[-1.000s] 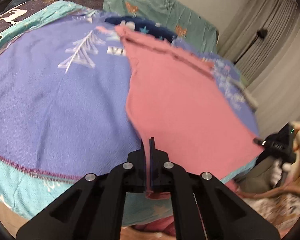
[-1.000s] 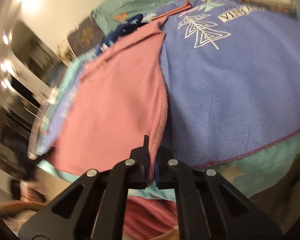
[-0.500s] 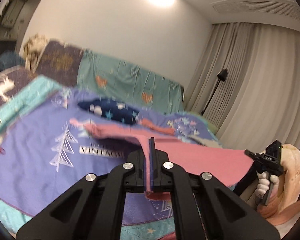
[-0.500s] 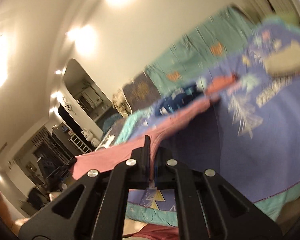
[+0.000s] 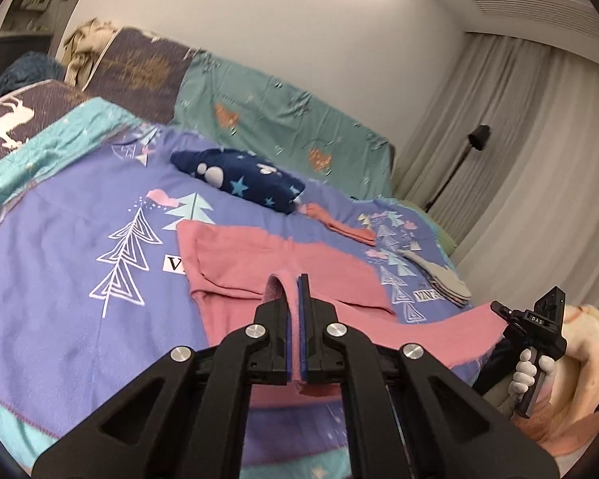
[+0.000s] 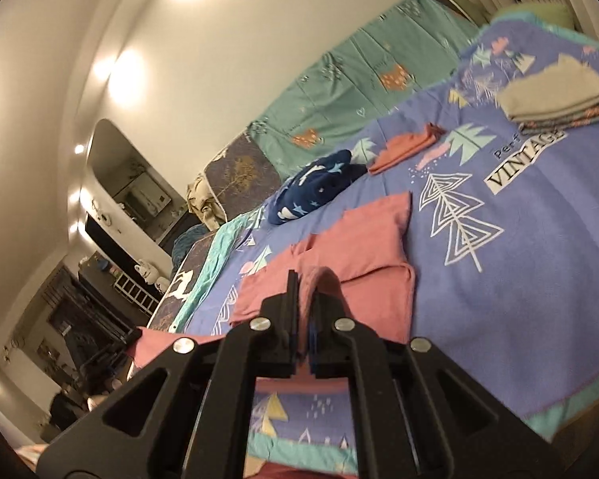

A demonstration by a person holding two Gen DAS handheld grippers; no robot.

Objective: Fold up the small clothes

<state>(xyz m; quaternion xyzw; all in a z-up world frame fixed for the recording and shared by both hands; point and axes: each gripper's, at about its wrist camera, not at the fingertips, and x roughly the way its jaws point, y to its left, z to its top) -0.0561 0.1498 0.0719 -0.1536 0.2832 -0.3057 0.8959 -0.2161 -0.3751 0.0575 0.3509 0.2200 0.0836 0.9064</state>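
Pink cloth [image 5: 255, 263] is half on the bed [image 5: 60, 247], far end lying flat on the purple cover, near edge held up off it. Left gripper [image 5: 295, 291] and right gripper [image 6: 305, 291] are both clamped shut on that near hem, one on each corner. If I were doing this fold, I'd keep the edge taut between the two, carry both forward level, and lay the hem square onto the far edge before letting go, otherwise it'll bunch.

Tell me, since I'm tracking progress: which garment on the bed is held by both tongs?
The pink garment; the navy, orange and grey ones lie untouched.
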